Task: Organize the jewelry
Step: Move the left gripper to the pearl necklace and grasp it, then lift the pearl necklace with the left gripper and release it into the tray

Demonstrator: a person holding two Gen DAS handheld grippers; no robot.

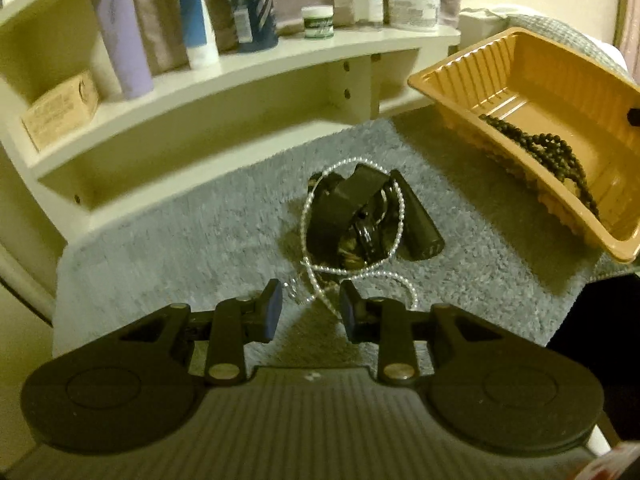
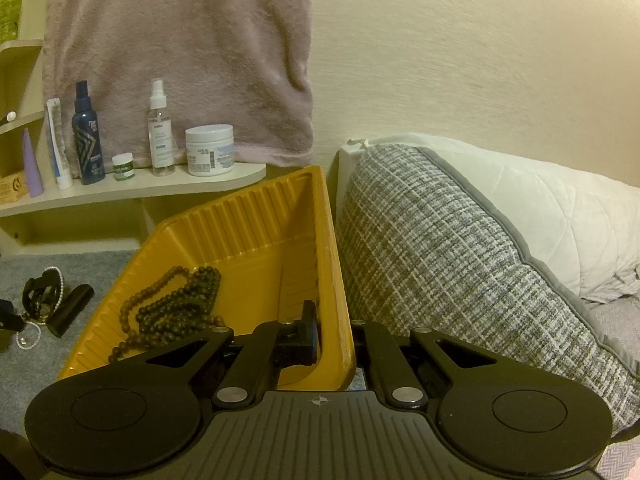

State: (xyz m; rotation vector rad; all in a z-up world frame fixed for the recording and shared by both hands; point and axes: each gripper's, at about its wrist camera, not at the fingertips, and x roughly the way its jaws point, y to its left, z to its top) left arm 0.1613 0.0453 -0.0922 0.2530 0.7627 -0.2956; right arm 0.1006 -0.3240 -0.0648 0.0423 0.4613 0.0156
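A white pearl necklace [image 1: 316, 264] lies on the grey rug, looped around a heap of dark items: a watch or strap [image 1: 362, 216] and a black cylinder [image 1: 420, 220]. My left gripper [image 1: 310, 308] is open, just short of the necklace's near end. An orange plastic tray [image 1: 520, 76] is tilted up at the right, with a dark bead necklace [image 1: 552, 152] inside. My right gripper [image 2: 334, 340] is shut on the tray's side wall [image 2: 332, 280]; the beads [image 2: 176, 300] lie inside it. The heap also shows in the right wrist view [image 2: 44, 300].
A cream shelf unit [image 1: 240, 68] stands behind the rug with tubes, bottles and jars [image 1: 412, 4] and a cardboard box [image 1: 60, 108]. A pink towel [image 2: 180, 48] hangs on the wall. A checked grey cushion [image 2: 460, 260] and white pillow [image 2: 560, 220] lie right of the tray.
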